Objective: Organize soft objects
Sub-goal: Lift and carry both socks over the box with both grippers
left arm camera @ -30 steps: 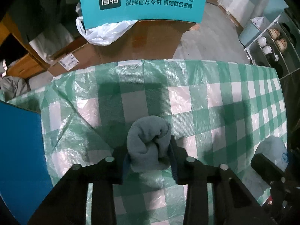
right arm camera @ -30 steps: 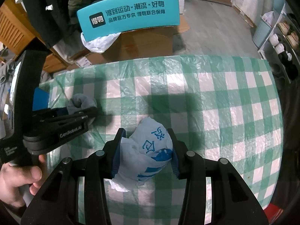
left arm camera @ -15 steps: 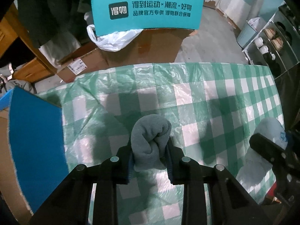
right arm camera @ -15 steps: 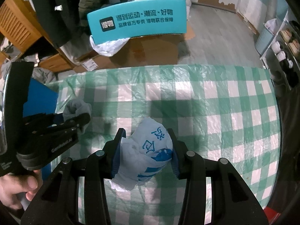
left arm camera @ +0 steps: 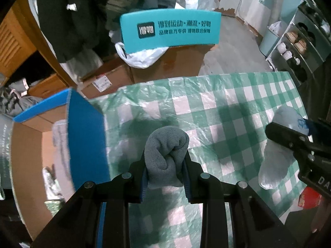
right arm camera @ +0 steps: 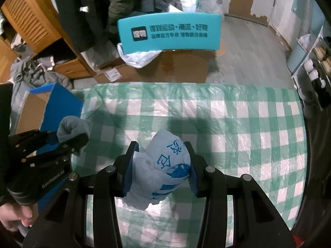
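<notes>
My left gripper is shut on a rolled grey sock and holds it above the table's left part, close to an open cardboard box with blue flaps. The sock also shows in the right wrist view. My right gripper is shut on a crumpled white plastic bag with blue print, held above the green-checked tablecloth. The bag also shows at the right in the left wrist view.
The box stands off the table's left edge, with white items inside. Beyond the far edge are brown cartons, a teal sign and hanging coats. A shelf with shoes stands at the right.
Both grippers have risen and shifted left with their loads. The blue-flapped box has come further into the left wrist view, and the box's inside now shows.
</notes>
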### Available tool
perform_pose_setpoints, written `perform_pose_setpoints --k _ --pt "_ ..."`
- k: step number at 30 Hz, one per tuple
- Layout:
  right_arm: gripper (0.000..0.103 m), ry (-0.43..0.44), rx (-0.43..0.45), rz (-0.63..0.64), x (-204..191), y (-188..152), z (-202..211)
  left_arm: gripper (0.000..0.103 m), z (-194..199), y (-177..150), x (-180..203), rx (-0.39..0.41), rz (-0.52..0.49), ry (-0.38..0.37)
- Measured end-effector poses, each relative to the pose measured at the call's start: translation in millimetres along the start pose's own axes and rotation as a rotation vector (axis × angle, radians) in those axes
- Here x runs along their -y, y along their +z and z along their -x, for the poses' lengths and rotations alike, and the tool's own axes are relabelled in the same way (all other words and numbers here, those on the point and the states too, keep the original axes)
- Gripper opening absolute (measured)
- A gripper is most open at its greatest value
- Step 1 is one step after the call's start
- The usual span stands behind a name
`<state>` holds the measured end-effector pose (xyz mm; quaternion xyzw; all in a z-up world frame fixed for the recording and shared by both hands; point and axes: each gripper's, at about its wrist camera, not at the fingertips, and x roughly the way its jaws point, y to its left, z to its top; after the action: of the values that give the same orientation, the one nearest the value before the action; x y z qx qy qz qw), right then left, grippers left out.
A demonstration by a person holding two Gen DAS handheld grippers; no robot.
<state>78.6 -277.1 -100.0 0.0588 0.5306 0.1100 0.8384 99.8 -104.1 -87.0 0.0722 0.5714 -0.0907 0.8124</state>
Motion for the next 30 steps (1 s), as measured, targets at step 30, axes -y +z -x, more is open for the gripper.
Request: perform_pose_setpoints --k 30 --pt "0.043 0.101 0.059 0.179 -122 0 43 0.028 88 -64 -80 0.115 0.067 0.036"
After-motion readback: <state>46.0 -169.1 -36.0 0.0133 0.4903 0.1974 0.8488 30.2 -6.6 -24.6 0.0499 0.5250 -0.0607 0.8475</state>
